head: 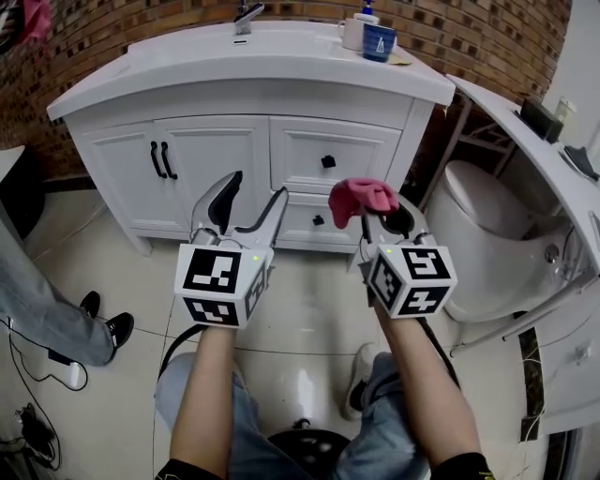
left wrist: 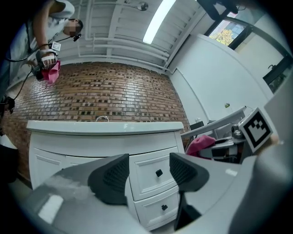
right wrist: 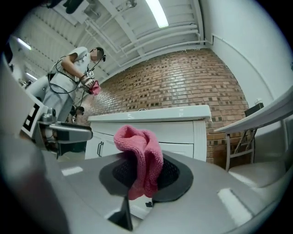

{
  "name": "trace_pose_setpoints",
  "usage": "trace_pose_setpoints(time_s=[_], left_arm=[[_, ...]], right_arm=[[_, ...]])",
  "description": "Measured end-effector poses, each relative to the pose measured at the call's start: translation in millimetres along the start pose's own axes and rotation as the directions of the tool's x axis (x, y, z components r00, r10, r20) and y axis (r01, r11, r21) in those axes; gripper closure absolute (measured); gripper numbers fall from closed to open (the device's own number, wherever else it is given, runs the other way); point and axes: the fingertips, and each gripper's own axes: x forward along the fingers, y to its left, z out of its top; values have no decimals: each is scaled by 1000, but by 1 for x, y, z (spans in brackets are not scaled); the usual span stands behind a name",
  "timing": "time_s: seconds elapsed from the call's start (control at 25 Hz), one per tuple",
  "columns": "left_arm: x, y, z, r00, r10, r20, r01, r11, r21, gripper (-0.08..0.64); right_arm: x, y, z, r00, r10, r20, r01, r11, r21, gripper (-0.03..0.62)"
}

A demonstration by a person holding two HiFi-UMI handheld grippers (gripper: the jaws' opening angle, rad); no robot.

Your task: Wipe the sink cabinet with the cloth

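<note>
The white sink cabinet [head: 281, 141] stands ahead against the brick wall, with two doors on the left and drawers [head: 328, 159] on the right. My right gripper [head: 375, 208] is shut on a bunched pink cloth [head: 361, 195], held in the air in front of the lower drawer, apart from the cabinet. In the right gripper view the cloth [right wrist: 139, 157] sticks up from between the pads. My left gripper [head: 251, 202] hovers open and empty beside it, in front of the cabinet's middle; its pads [left wrist: 112, 176] frame the drawers [left wrist: 155, 173].
A blue cup [head: 379, 41] and a white bottle [head: 356, 28] stand on the countertop by the tap [head: 246, 17]. A white toilet [head: 487, 244] is close on the right. Another person's leg and shoe [head: 103, 323] are at the left, cables on the floor.
</note>
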Motion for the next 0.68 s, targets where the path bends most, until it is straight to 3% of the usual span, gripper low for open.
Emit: trace_pose_setpoints(time_s=[0.2, 0.68], left_arm=[[-2, 0, -1, 1000, -4, -2, 4, 1000, -6, 285], [-3, 3, 2, 1000, -13, 4, 13, 1000, 4, 285]], right_arm=[[-1, 4, 3, 1000, 9, 5, -9, 1000, 8, 517], [6, 3, 3, 1000, 22, 6, -23, 992, 125, 517]])
